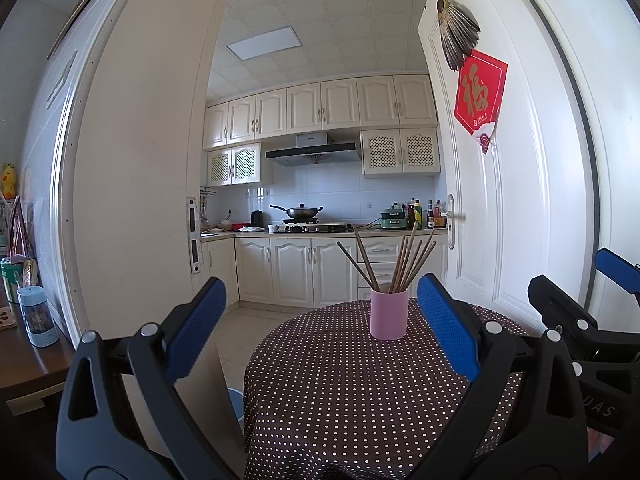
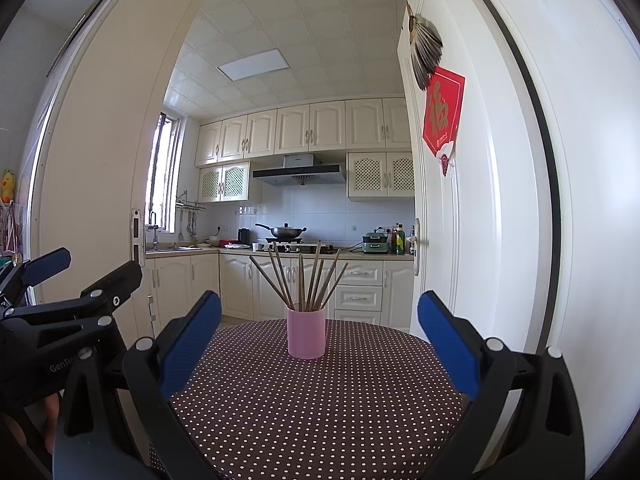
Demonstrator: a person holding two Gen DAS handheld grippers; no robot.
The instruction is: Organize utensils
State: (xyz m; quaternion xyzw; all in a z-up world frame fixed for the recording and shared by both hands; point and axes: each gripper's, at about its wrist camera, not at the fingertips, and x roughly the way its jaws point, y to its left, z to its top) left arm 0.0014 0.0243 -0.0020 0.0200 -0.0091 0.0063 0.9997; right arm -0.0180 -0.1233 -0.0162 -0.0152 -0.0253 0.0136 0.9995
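Both grippers, left (image 1: 320, 328) & right (image 2: 318, 344), gape empty short of pink cup (image 2: 306, 333) w/ chopsticks (image 2: 306, 280) upright mid-surface (image 2: 320, 420); rec. slow, level approach, pinch one stick, avoid tipping cup.

tbl top (image 2: 320, 408) bare all round pink cup (image 2: 306, 333) | only obstacle: cup w/ chopsticks (image 2: 304, 280) fanning up+out, far centre | both grippers well short of it, jaws wide | open door (image 2: 460, 240) stands at tbl's R edge
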